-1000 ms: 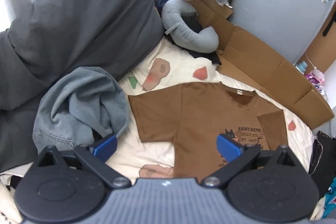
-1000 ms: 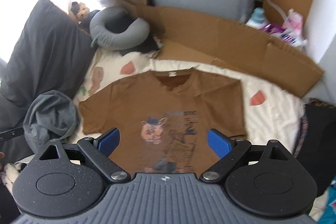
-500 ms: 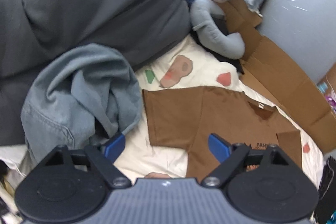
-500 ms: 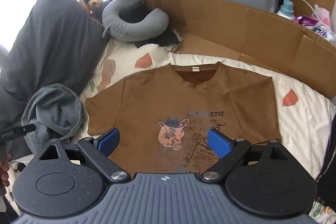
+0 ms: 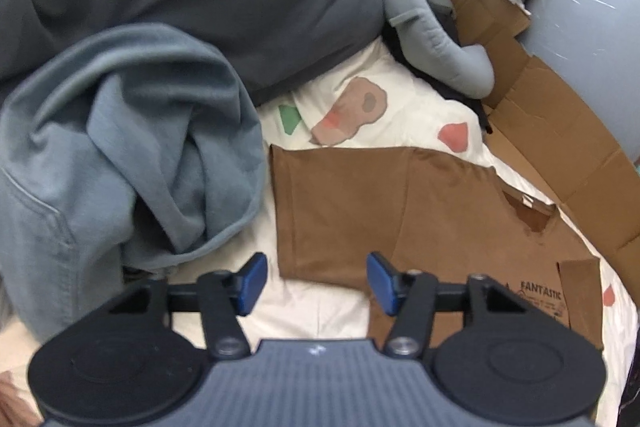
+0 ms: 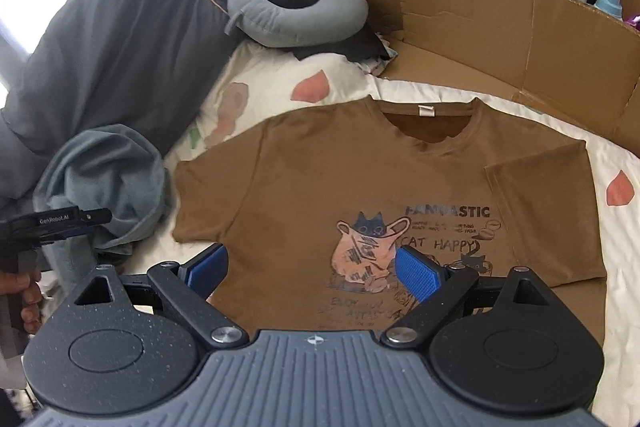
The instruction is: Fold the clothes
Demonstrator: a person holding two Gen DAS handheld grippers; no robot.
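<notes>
the left tool (image 5: 316,281) has just been closing, half-open with nothing between its pads, poised over the brown t-shirt's (image 6: 360,187) sleeve edge; the right tool (image 6: 310,269) gapes empty above the print (shirt spread flat on the bed (image 5: 400,115), ready for folding).

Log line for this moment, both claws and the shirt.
left claw: jaws just closing, nothing between, over sleeve hem | right claw: open, empty, above print | brown T-shirt: flat, one sleeve folded in

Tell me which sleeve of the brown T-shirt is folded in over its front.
The sleeve beside the FANTASTIC print is folded in over the brown T-shirt; the other sleeve, toward the blue-grey garment, lies spread flat.
</notes>
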